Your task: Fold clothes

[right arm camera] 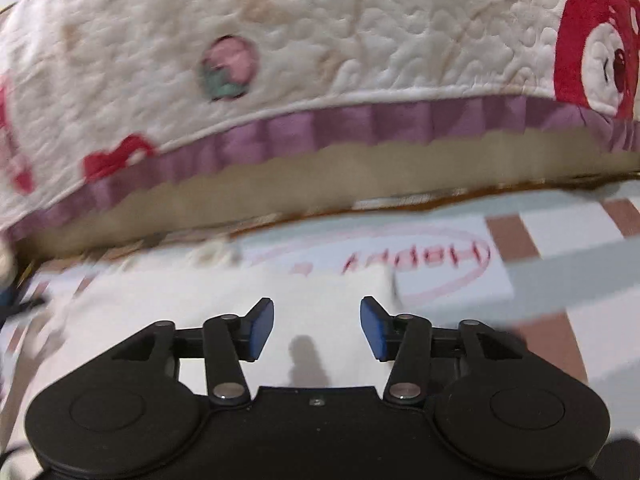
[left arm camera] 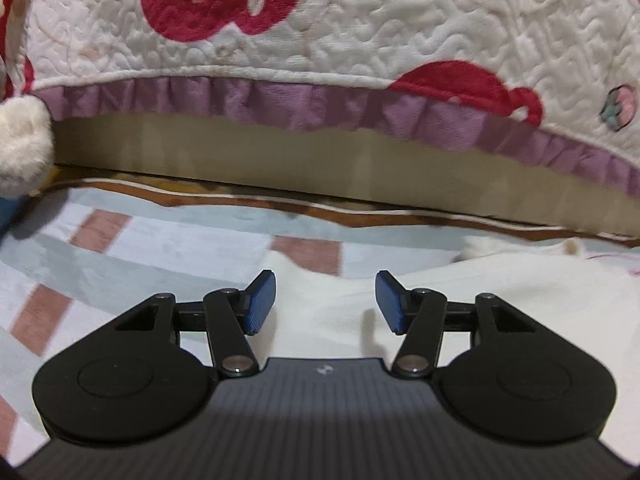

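Left wrist view
Left gripper [left arm camera: 325, 303]: released, its 2 blue pads [left arm camera: 262, 303] spread apart with nothing between them.
White garment [left arm camera: 440, 304]: flat on the checked sheet [left arm camera: 132, 248], directly under and ahead of the pads.
Quilted cover [left arm camera: 360, 32]: cream with red prints and a purple frill, rising behind the sheet.

Right wrist view
Right gripper [right arm camera: 317, 329]: released, pads apart, empty.
White garment [right arm camera: 224, 300]: beneath the pads; a red oval print with lettering [right arm camera: 416, 260] shows on the garment's far part; blurred.

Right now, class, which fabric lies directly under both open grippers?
The plain white garment, not the checked sheet around it or the quilted cover behind.
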The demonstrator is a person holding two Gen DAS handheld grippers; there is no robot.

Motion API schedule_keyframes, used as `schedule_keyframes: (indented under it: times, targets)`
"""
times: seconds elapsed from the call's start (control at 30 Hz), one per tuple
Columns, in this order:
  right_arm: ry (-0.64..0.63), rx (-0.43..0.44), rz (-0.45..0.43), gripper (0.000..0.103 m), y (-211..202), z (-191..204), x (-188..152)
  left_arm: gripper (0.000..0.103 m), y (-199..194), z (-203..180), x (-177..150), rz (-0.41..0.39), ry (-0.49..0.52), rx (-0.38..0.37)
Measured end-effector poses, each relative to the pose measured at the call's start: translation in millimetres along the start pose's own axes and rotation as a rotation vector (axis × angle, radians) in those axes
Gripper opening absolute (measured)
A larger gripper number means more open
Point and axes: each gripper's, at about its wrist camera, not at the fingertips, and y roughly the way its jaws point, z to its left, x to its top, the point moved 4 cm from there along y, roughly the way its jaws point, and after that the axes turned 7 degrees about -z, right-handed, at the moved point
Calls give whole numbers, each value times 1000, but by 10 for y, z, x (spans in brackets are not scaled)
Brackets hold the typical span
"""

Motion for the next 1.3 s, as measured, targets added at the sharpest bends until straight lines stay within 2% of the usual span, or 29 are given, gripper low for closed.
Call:
schedule_keyframes:
  times: [0.1, 0.17, 0.23, 0.33, 0.37, 0.4, 0.43, 0.53, 0.57, 0.67, 0.8, 0.97, 1.1, 1.17, 1.2, 1.27, 1.3]
  targets:
    - [-22, -26, 43, 63, -373, -70, -356, 53, 12, -202, -41, 70, -47, -66]
    - [-70, -61, 137, 63, -550, -184, -653, 53, -18, -445, -66, 91, -21, -112]
    - [-46, -69, 193, 64, -743, -311, -934, 53, -73, -760, -122, 106, 21, -173]
    - [167, 6, 180, 63, -1024, -503, -1233, 53, -188, -1221, -291, 138, 65, -284]
    - [229, 57, 161, 42, -1077, -535, -1299, 53, -240, -1391, -378, 156, 83, -327]
    - [247, 96, 117, 26, -1125, -520, -1322, 53, -316, -1535, -429, 172, 103, -361]
    - [262, 134, 72, 18, -1174, -504, -1343, 53, -381, -1668, -488, 183, 130, -382]
    - [173, 174, -69, 15, -1445, -358, -1149, 53, -557, -1985, -644, 181, 245, -401]
    - [147, 180, -73, 14, -1523, -365, -1086, 54, -576, -2014, -669, 182, 257, -405]
    - [139, 134, 23, 13, -1490, -556, -1185, 56, -577, -2037, -734, 207, 254, -419]
    - [138, 68, 124, 13, -1239, -579, -1540, 56, -541, -1976, -749, 223, 231, -431]
    - [99, 3, 171, 18, -1240, -632, -1435, 58, -541, -1965, -754, 242, 206, -479]
    - [64, -72, 133, 25, -1326, -669, -1247, 59, -611, -2087, -804, 285, 191, -585]
    - [94, -104, 91, 38, -1350, -741, -1141, 61, -645, -2143, -830, 297, 158, -618]
    - [121, -114, 67, 40, -1355, -786, -1082, 61, -657, -2151, -838, 294, 138, -617]
    - [212, -37, 22, 50, -1277, -868, -939, 60, -666, -2146, -827, 295, 82, -636]
    - [219, -17, 12, 50, -1138, -863, -870, 60, -670, -2142, -820, 296, 54, -648]
